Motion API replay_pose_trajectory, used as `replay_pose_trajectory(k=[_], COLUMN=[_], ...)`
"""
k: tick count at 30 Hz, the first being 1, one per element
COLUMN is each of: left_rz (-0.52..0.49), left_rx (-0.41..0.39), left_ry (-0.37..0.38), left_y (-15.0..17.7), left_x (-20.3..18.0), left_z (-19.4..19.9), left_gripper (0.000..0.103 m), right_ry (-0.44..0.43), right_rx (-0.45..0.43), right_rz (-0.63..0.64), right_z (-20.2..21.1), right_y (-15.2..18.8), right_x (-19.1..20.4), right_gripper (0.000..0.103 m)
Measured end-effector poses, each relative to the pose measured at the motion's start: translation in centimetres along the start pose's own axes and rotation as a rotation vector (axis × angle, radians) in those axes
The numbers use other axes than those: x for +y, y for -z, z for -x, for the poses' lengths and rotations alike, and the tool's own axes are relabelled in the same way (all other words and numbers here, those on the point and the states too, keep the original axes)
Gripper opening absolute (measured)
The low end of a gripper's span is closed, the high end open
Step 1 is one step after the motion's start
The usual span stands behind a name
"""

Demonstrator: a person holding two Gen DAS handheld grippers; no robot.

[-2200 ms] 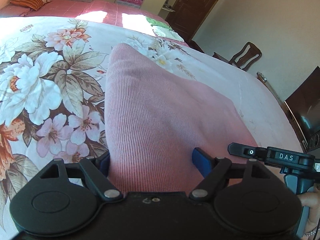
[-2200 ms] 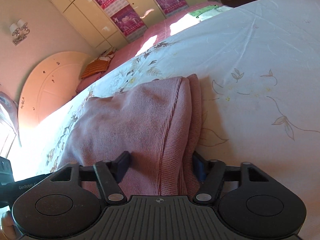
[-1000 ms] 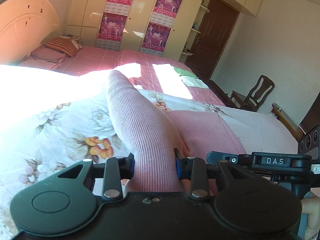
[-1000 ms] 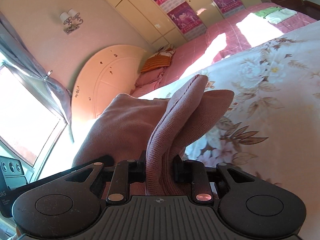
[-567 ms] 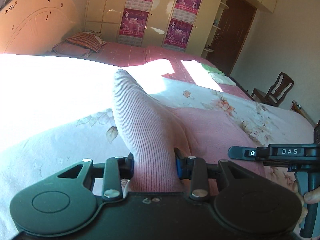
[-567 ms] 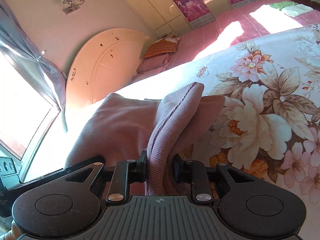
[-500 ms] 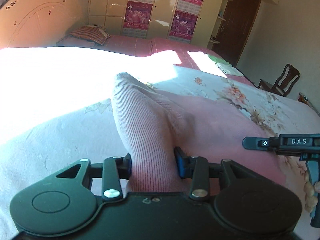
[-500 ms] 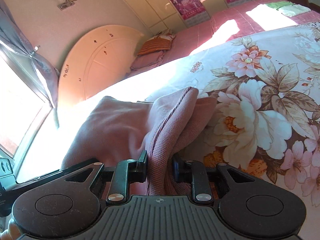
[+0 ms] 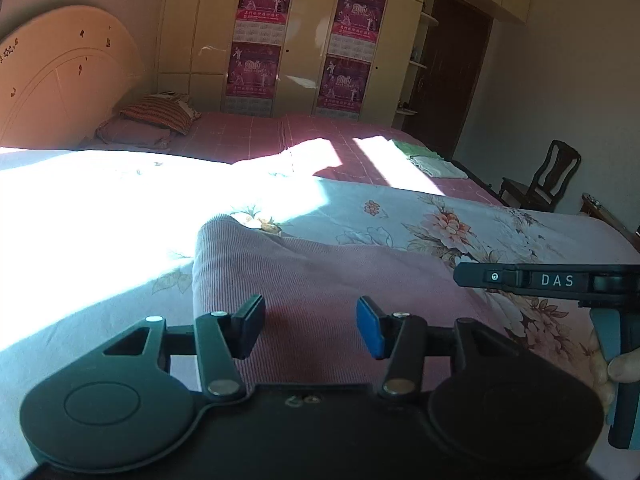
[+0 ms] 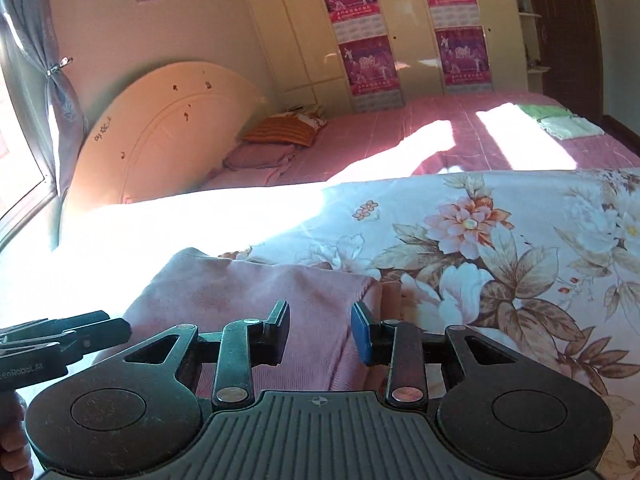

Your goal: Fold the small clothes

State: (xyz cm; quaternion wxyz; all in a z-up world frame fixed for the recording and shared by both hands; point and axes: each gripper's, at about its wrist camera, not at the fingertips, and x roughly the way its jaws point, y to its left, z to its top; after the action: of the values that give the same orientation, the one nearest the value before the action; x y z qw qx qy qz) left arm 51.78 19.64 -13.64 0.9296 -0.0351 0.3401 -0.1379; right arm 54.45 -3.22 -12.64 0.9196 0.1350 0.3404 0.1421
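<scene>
Sweater [image 9: 340, 276] near edge behind gripper bodies

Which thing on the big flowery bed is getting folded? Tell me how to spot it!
Find the flowery bedspread in front of the round headboard. On its near side, just ahead of both grippers, lies a pink ribbed knit garment, folded flat. It is the only plain pink cloth on the flowers; the green and white cloths lie far off on the pink sheet.
</scene>
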Motion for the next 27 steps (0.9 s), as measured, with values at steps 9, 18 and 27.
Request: replay_pose_trajectory(k=[9, 18, 27], left_rz=[0.009, -0.033, -0.115], left_rx=[0.014, 0.030, 0.072], left_ry=[-0.026, 0.001, -0.016], left_y=[0.6, 4.3, 6.8], left_x=[0.3, -1.3, -3.4], left_z=[0.3, 5.8, 4.3], left_gripper=[0.049, 0.049, 0.050], right_ry=[0.114, -0.080, 0.038], right_rx=[0.110, 0.067, 0.159], right_rz=[0.008, 0.042, 0.091], right_z=[-3.3, 4.6, 3.8], right_y=[1.4, 3.9, 9.6], right_x=[-1.8, 3.3, 1.5], right_gripper=[0.035, 0.035, 0.023])
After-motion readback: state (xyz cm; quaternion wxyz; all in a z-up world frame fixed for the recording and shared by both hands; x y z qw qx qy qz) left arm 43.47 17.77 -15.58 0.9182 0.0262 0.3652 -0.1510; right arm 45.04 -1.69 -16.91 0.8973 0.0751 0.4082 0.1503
